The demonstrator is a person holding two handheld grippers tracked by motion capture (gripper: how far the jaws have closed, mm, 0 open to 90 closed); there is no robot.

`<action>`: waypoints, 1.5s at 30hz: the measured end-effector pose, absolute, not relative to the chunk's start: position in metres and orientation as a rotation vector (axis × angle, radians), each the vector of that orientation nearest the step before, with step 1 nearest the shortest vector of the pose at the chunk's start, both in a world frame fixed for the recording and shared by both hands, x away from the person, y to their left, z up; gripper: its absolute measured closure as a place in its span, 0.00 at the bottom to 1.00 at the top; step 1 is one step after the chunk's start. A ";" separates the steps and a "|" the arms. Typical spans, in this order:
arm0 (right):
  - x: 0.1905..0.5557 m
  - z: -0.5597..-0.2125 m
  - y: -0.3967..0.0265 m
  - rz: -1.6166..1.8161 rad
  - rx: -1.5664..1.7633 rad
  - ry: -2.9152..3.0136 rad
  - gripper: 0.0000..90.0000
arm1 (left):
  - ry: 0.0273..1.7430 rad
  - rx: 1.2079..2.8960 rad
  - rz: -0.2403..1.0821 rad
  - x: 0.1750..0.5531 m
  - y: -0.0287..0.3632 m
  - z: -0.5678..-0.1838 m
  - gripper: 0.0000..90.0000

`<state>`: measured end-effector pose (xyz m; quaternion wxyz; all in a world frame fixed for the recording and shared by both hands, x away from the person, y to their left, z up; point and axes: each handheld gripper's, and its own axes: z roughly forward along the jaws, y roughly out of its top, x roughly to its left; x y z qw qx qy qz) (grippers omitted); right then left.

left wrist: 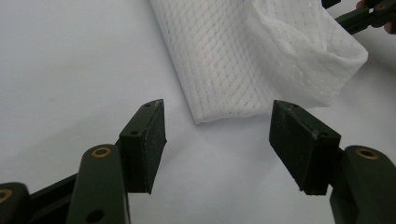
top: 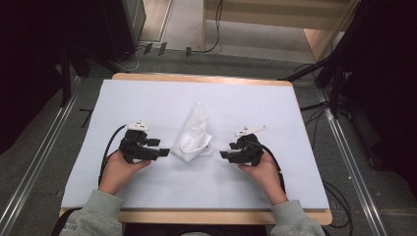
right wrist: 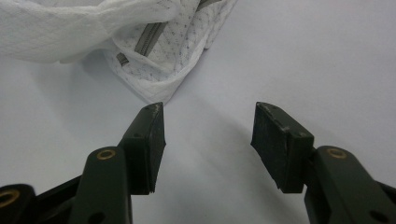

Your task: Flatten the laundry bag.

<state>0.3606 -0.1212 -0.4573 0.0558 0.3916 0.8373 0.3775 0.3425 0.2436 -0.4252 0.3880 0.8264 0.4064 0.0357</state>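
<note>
A white quilted fabric bag [top: 194, 135] lies near the middle of the white table cover [top: 147, 98], between the two grippers and touching neither. In the high view its long axis runs from the far edge of the table toward the person, leaning slightly so that the narrow far end points away and a little to the right, while the broader, rumpled near end faces the person. The near end is open and folded over itself. In the right gripper view a grey zipper [right wrist: 148, 35] shows inside the folded opening, running diagonally across the fabric. The left gripper [top: 164, 152] rests low on the cover just left of the bag's near end, held in the left hand [top: 118, 169], and points rightward at the bag. Its jaws stand wide apart with nothing between them; in the left gripper view the bag's flat corner [left wrist: 198, 119] lies just ahead of the gap. The right gripper [top: 223, 155], held in the right hand [top: 263, 169], sits just right of the bag and points leftward at it. Its jaws are likewise spread wide and empty, with a corner of the fabric lying close above the left jaw tip in the right gripper view.
</note>
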 end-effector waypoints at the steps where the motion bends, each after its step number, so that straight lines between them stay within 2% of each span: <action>1: 0.361 -0.457 -0.121 1.147 1.187 2.543 0.51 | 1.033 2.101 0.094 0.342 0.244 -0.425 0.41; 6: 0.361 -0.458 -0.119 1.179 1.177 2.569 0.56 | 1.028 2.097 0.094 0.338 0.243 -0.423 0.40; 14: 0.362 -0.456 -0.113 1.172 1.153 2.572 0.59 | 1.005 2.095 0.112 0.328 0.238 -0.418 0.40; 31: 0.364 -0.456 -0.099 1.183 1.135 2.594 0.59 | 0.960 2.116 0.106 0.318 0.210 -0.419 0.40; 45: 0.360 -0.462 -0.088 1.161 1.107 2.591 0.50 | 0.918 2.101 0.103 0.324 0.188 -0.425 0.35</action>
